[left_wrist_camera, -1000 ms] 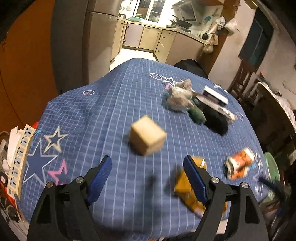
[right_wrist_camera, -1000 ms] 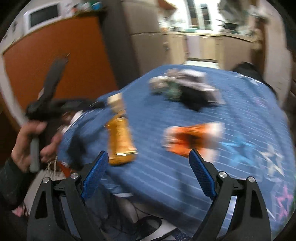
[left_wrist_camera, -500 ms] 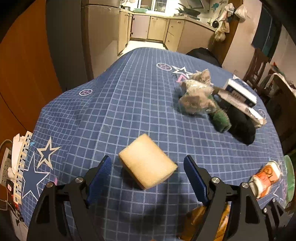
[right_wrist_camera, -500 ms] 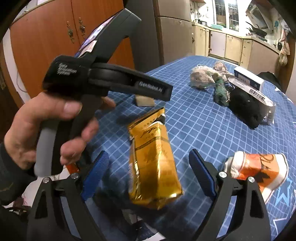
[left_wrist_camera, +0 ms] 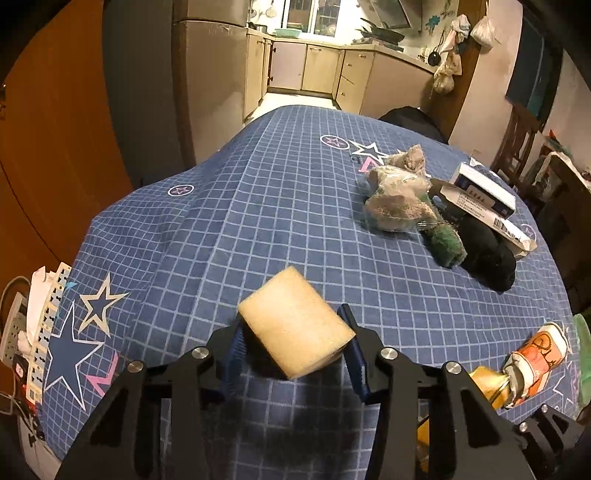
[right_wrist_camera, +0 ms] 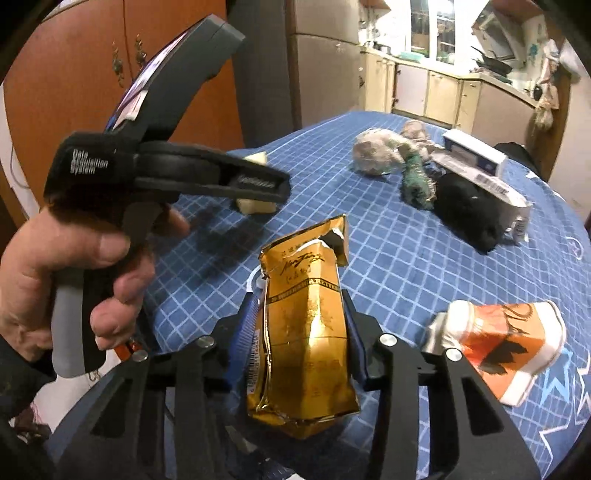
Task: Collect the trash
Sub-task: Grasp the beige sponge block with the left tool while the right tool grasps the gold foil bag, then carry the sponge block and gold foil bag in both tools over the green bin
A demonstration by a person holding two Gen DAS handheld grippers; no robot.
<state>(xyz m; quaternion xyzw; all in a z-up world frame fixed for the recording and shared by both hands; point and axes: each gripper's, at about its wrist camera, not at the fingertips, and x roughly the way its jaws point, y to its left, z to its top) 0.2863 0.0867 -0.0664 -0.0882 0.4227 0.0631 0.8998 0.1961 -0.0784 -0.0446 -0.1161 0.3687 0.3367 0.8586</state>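
Your table point(left_wrist_camera: 258, 206) carries a blue checked cloth with star prints. An orange-brown cupboard point(right_wrist_camera: 74, 66) stands to your left, a tall grey fridge point(left_wrist_camera: 207, 74) beside it. Beyond lies a lit kitchen: cream cabinets point(left_wrist_camera: 321, 70), a window point(left_wrist_camera: 314, 16) over the counter, a pale floor point(left_wrist_camera: 295, 99). Bags point(left_wrist_camera: 448, 70) hang on a wooden post. A dark chair point(left_wrist_camera: 517, 136), possibly wooden, stands at right.
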